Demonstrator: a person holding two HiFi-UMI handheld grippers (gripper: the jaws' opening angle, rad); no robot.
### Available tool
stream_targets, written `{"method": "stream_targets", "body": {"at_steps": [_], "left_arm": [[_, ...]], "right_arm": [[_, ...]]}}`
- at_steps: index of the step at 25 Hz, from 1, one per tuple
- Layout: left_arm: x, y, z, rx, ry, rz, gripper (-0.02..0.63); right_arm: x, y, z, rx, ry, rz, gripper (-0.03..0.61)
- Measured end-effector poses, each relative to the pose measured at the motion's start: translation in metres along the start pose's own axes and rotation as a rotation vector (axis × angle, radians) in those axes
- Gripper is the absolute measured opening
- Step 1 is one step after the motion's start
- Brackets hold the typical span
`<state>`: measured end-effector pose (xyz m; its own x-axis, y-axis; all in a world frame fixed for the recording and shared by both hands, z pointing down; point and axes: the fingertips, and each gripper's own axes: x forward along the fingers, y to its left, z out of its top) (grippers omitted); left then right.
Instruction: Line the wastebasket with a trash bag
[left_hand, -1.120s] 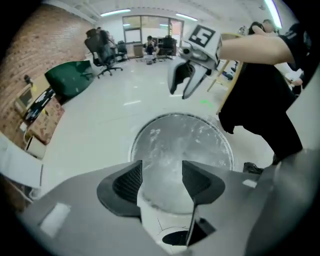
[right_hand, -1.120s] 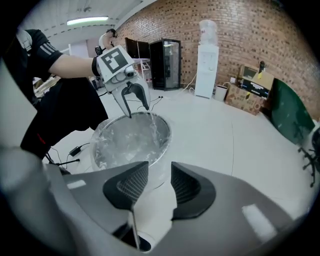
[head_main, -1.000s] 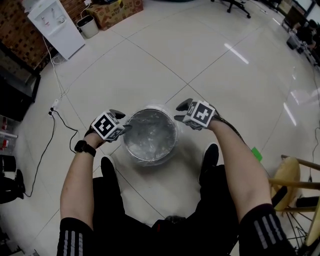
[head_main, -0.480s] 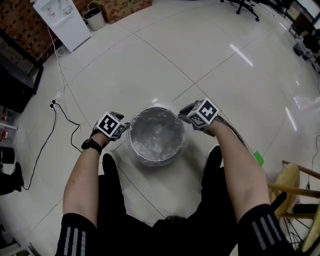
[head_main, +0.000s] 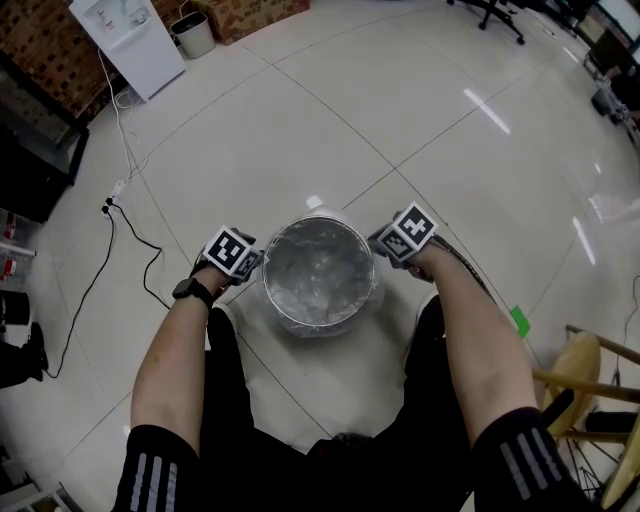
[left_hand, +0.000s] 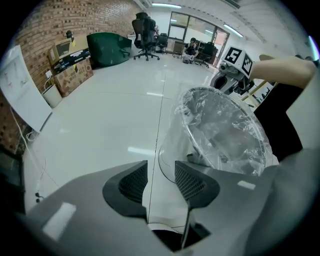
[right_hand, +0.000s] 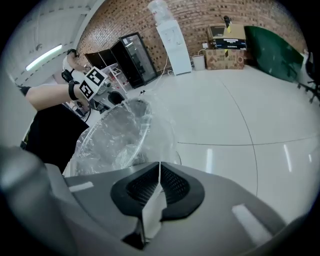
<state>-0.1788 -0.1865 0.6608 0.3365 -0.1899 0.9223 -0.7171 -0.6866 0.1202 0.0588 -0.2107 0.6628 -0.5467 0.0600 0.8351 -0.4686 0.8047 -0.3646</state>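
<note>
Glossy pale tiled floor (head_main: 330, 110) with thin dark seams – the wastebasket (head_main: 318, 322) stands right on it, a black shoe (head_main: 218, 330) just beside it on each side. Further off: white water dispenser (head_main: 130, 40), small bin (head_main: 195, 35), cardboard box (head_main: 255, 12). A black cable (head_main: 125, 225) snakes across – plus a green scrap (head_main: 518, 320)

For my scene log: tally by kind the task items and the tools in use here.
Wastebasket: 1
Trash bag: 1
Grippers: 2 (left gripper, jaws have just been closing with the bag's overhang between them; right gripper, shut on the bag)
Total: 4
</note>
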Motion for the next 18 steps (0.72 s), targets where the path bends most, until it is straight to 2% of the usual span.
{"method": "stream_targets", "body": {"at_steps": [6,7,9,13,16,18], "left_arm": [[0.004,-0.001,-0.006,0.007,0.042,0.007,0.163],[0.002,0.003,-0.008,0.026,0.056,0.032,0.189],[-0.01,0.016,-0.011,0.058,0.069,0.09,0.19],[-0.036,0.016,-0.016,0.04,0.019,0.069,0.192],[-0.052,0.016,-0.031,0.1,0.052,0.077,0.2],[-0.063,0.01,-0.034,0.167,0.059,0.072,0.202]], "right_arm": [[-0.004,0.001,0.002,-0.018,0.013,-0.011,0.011],[-0.006,-0.001,0.002,-0.044,0.021,-0.033,0.014],[-0.015,-0.01,0.005,-0.098,0.029,-0.098,0.014],[-0.046,-0.015,0.005,-0.122,0.005,-0.159,0.04],[-0.059,-0.006,0.0,-0.152,-0.004,-0.146,0.11],[-0.065,0.01,-0.001,-0.207,-0.002,-0.132,0.115]]}}
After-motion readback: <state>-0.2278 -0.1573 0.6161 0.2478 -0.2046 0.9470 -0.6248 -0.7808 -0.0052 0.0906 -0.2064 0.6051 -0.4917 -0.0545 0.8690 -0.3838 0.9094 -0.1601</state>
